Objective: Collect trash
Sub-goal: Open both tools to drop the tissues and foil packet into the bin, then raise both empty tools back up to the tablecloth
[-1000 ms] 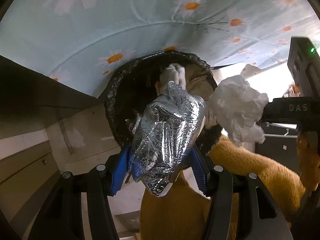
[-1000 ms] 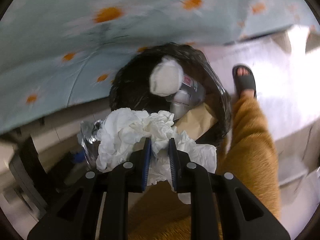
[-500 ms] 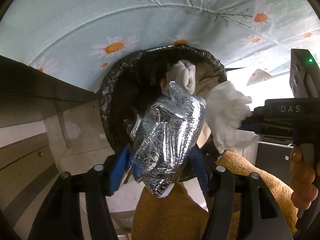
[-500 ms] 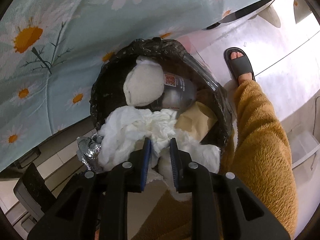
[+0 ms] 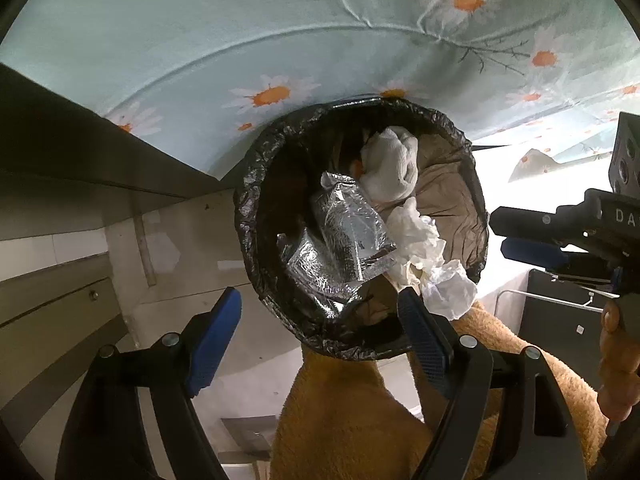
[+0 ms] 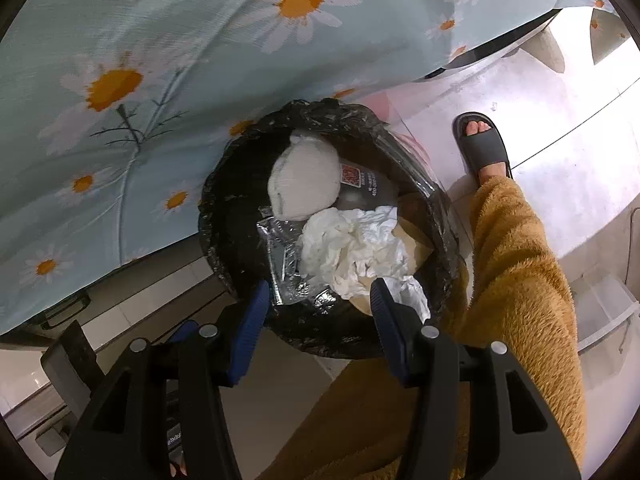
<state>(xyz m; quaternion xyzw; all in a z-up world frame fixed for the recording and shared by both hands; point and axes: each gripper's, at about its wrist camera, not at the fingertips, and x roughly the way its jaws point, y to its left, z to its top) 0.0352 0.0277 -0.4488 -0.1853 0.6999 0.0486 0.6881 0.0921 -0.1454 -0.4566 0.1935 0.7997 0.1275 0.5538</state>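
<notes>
Now both grippers hover above bin point(image 5: 256, 184), jaws just opened, empty: left gripper point(image 5: 320, 336) released foil wrapper point(image 5: 344, 236), right gripper point(image 6: 320, 304) released tissue point(image 6: 352, 252), both inside near rim.

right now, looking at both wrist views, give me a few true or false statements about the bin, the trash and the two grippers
1. The crumpled silver foil wrapper lies inside the round bin lined with a black plastic bag. True.
2. The left gripper is clamped on the foil wrapper. False: its jaws have just been opening and nothing is between them.
3. The crumpled white tissue paper lies in the bin beside the foil. True.
4. The right gripper pinches the tissue. False: its jaws have just been opening; the tissue lies below, free of the pads.
5. The bin stands beside a pale blue cloth printed with daisies. True.
6. The bin held nothing but foil and tissue. False: a white cloth bundle is in it too.
</notes>
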